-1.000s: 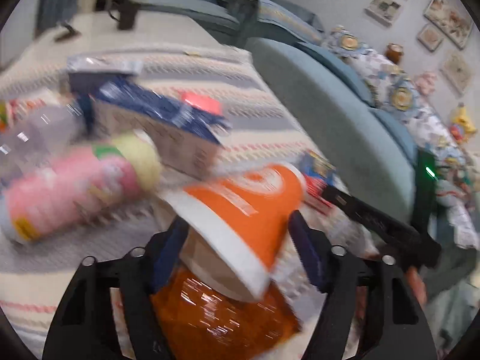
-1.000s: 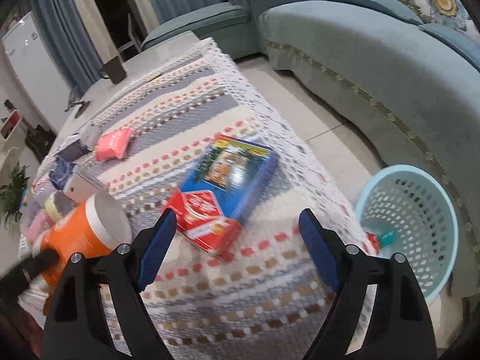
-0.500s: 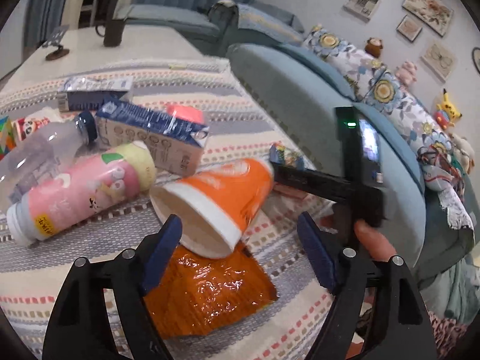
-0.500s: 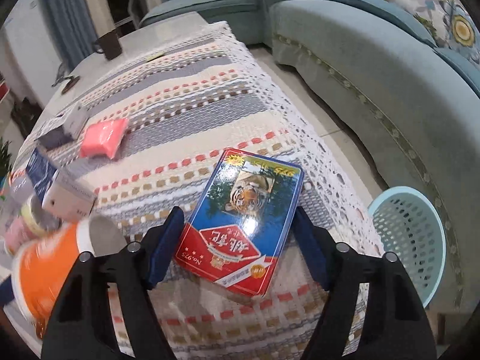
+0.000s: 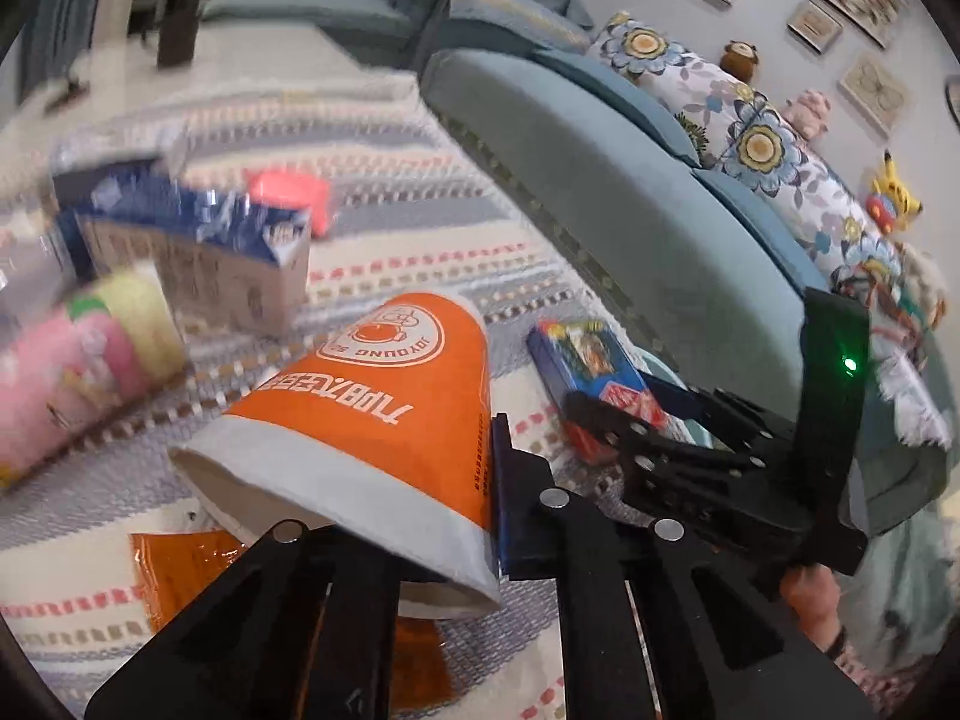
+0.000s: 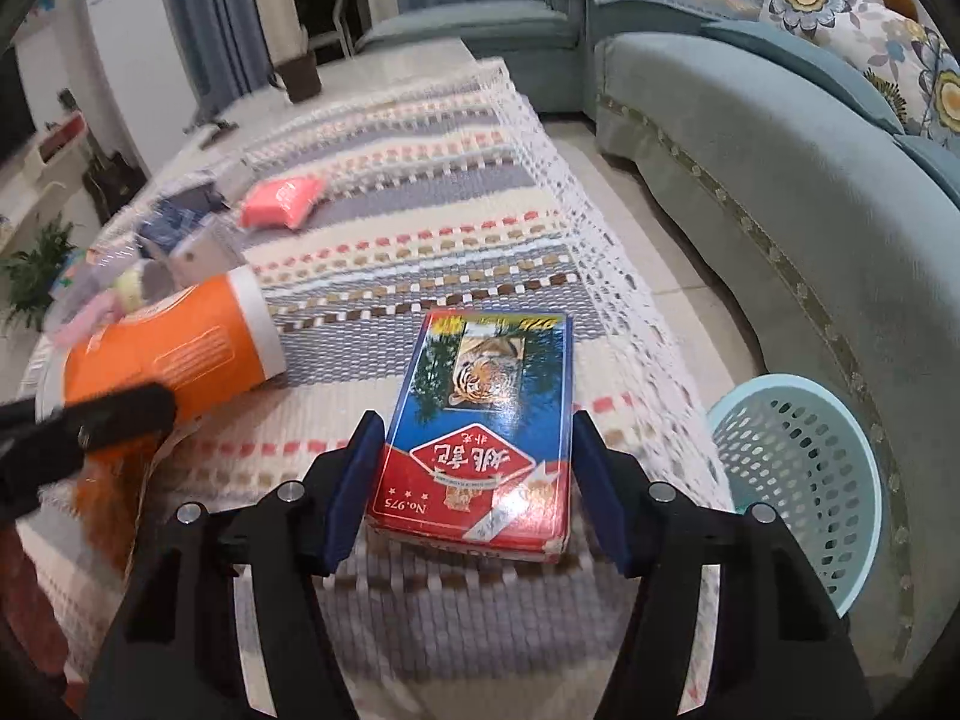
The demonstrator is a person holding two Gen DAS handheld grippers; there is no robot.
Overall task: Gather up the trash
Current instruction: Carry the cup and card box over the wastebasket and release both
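My left gripper is shut on the rim end of an orange and white paper cup, which lies tilted just above the striped tablecloth; the cup also shows in the right wrist view. An orange snack bag lies under it. My right gripper is open, its fingers on either side of a blue and red tiger card box that lies flat on the cloth. The box also shows in the left wrist view.
A light blue basket stands on the floor right of the table. A blue carton, a pink bottle and a pink packet lie on the cloth. A blue sofa runs along the right.
My left gripper has closed on the orange cup and lifted it slightly. My right gripper has moved forward and down so that its fingers straddle the tiger box.
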